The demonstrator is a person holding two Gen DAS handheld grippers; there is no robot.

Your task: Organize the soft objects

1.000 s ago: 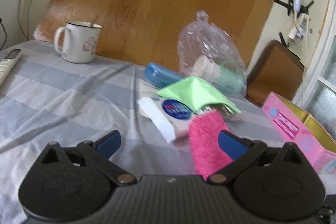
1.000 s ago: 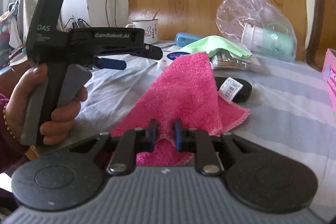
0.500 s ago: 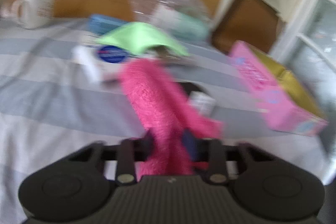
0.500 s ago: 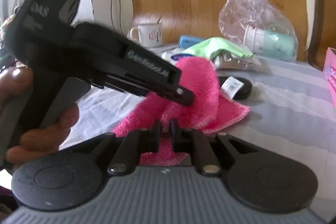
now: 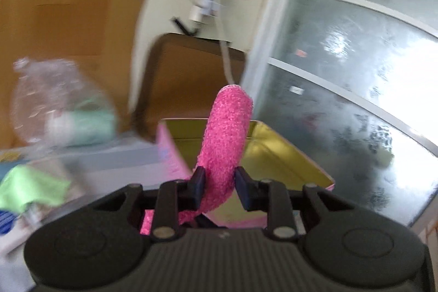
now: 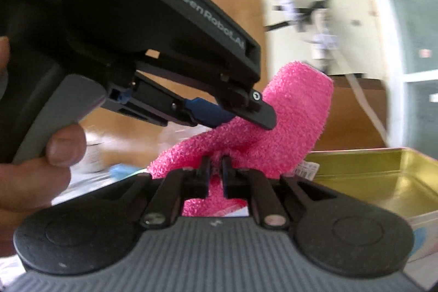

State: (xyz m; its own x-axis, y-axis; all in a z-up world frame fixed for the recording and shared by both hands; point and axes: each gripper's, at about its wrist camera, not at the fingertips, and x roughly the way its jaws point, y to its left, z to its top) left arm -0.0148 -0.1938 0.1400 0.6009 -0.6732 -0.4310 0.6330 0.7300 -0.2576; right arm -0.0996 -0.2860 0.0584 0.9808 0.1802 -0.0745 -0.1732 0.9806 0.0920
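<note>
A bright pink fluffy towel (image 5: 227, 133) is lifted off the table and held by both grippers. My left gripper (image 5: 217, 184) is shut on one part of it, and the towel arches up in front of it. My right gripper (image 6: 216, 171) is shut on another part of the pink towel (image 6: 290, 122). The left gripper (image 6: 241, 114) shows from the side in the right wrist view, pinching the towel just above my right fingers. A pink box with a gold inside (image 5: 276, 155) lies right behind the towel; it also shows in the right wrist view (image 6: 383, 171).
A green cloth (image 5: 32, 188) lies on the striped tablecloth at left. A clear plastic bag (image 5: 57, 106) with a pale green container stands behind it. A brown chair back (image 5: 186, 78) and a frosted glass door (image 5: 342, 73) are beyond the box.
The left gripper moved onto the pink towel and shut on it. Both grippers then lifted the towel off the table and swung right, to the pink and gold box.
</note>
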